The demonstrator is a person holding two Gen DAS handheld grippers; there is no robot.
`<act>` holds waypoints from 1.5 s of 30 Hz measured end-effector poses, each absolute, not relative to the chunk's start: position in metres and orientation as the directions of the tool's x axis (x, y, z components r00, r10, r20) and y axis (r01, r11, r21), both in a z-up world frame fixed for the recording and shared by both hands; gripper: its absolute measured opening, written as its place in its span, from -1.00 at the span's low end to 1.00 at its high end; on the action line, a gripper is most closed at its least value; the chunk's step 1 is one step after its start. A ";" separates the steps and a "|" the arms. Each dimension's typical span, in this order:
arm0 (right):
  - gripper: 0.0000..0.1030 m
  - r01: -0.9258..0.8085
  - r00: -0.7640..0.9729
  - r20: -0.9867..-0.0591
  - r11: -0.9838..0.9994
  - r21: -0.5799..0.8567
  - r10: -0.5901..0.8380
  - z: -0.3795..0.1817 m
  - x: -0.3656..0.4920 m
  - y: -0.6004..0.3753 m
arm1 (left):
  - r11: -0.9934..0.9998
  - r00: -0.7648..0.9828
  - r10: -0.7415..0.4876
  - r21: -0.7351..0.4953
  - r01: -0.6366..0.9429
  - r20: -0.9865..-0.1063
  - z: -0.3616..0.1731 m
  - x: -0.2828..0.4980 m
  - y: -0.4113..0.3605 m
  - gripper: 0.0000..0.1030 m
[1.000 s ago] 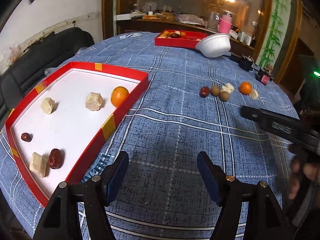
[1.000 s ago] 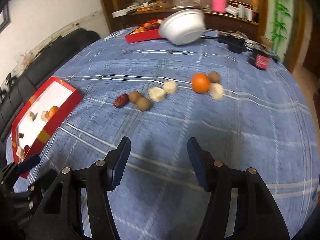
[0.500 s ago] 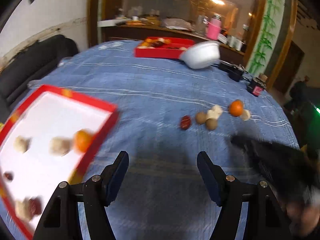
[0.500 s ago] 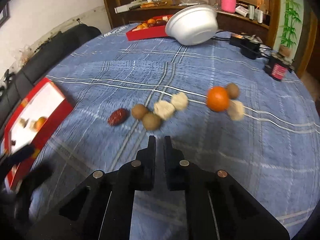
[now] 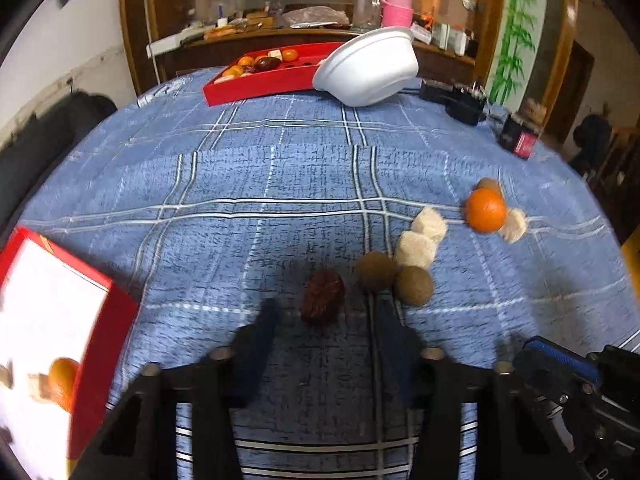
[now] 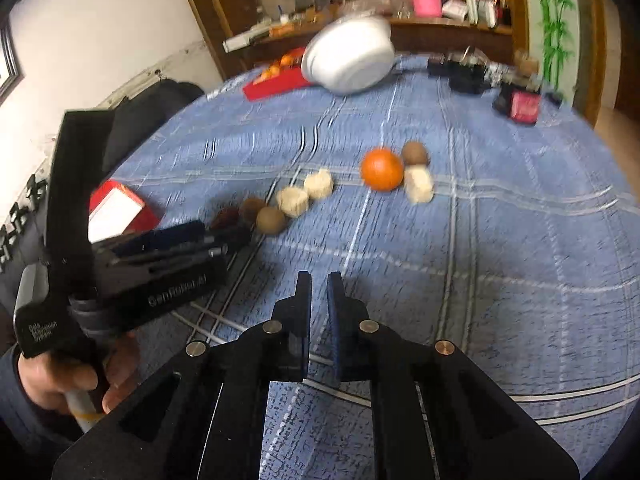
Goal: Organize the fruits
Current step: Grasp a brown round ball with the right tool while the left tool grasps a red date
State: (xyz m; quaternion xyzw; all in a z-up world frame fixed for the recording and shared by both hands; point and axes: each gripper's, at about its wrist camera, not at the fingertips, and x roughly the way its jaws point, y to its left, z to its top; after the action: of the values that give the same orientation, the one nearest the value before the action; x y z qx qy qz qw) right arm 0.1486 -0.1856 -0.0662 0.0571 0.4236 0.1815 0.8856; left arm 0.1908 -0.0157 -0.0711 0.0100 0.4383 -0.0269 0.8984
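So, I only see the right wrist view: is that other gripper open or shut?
Observer: Open. In the left wrist view the left gripper has its fingers apart, with the date at their tips, untouched.
Visitor: Is anything in the red tray beside it?
Observer: Yes, the tray holds an orange and a pale piece, both blurred.
Visitor: Any other dates?
Observer: A second date lies in the far tray, among oranges.
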 end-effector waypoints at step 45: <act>-0.59 -0.301 0.647 -0.711 0.949 0.096 0.277 -0.036 0.116 -0.169 | 0.995 0.662 -0.101 -0.077 0.065 -0.743 -0.029 0.115 -0.015 -0.63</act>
State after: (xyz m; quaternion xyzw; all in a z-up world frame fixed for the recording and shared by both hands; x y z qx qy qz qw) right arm 0.1161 -0.1687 -0.0363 -0.0155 0.3889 0.1593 0.9073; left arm 0.1153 -0.0148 -0.0291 -0.0217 0.4087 -0.0456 0.9113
